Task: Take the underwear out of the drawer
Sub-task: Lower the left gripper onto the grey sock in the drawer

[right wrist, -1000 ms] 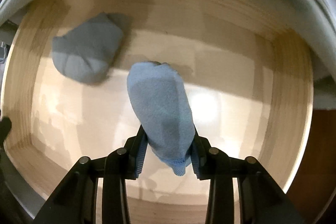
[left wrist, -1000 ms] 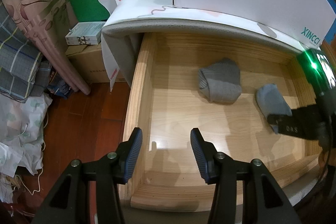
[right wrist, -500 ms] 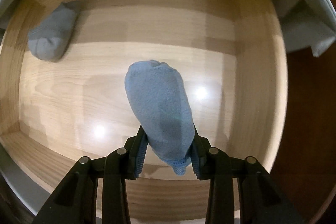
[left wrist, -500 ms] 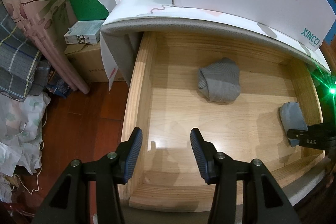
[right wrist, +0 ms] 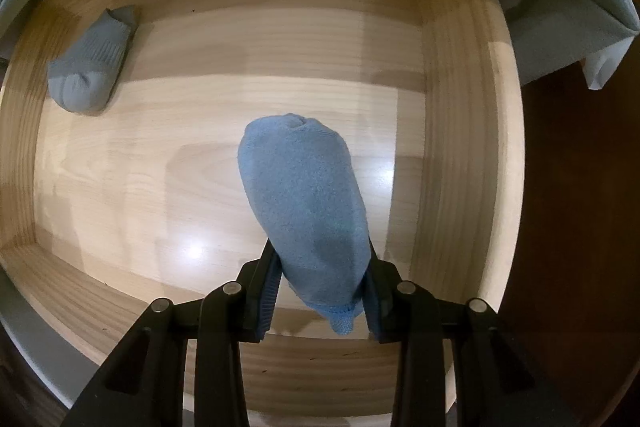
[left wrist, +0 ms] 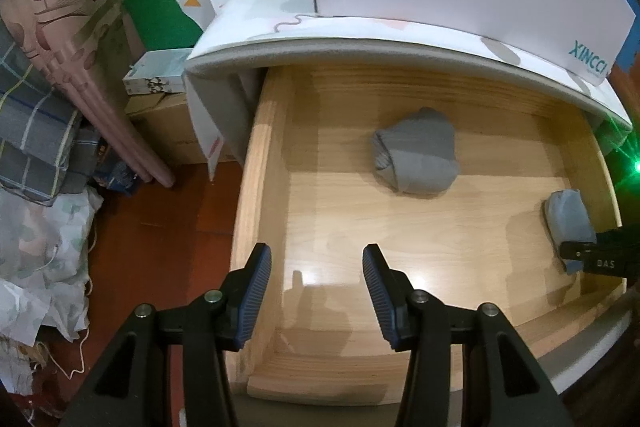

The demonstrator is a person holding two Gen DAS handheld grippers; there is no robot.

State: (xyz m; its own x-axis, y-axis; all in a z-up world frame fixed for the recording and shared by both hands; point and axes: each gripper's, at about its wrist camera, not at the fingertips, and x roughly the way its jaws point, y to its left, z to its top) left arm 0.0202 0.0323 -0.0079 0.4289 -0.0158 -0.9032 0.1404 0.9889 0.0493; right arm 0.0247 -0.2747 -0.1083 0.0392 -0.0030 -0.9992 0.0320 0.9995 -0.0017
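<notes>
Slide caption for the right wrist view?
Right gripper clamps a blue rolled garment above the wooden drawer; a grey bundle remains inside.

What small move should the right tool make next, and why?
Probably lift and carry it over the drawer's right wall. The right tool is shut on the blue bundle, which hangs above the drawer floor, while the grey bundle lies untouched.

The pale wooden drawer (right wrist: 452,131) has a smooth, lightly glossy floor with visible grain. The light blue rolled bundle (right wrist: 308,211) looks like fuzzy, matt terry cloth; the grey folded bundle (left wrist: 418,151) is smoother ribbed knit.
</notes>
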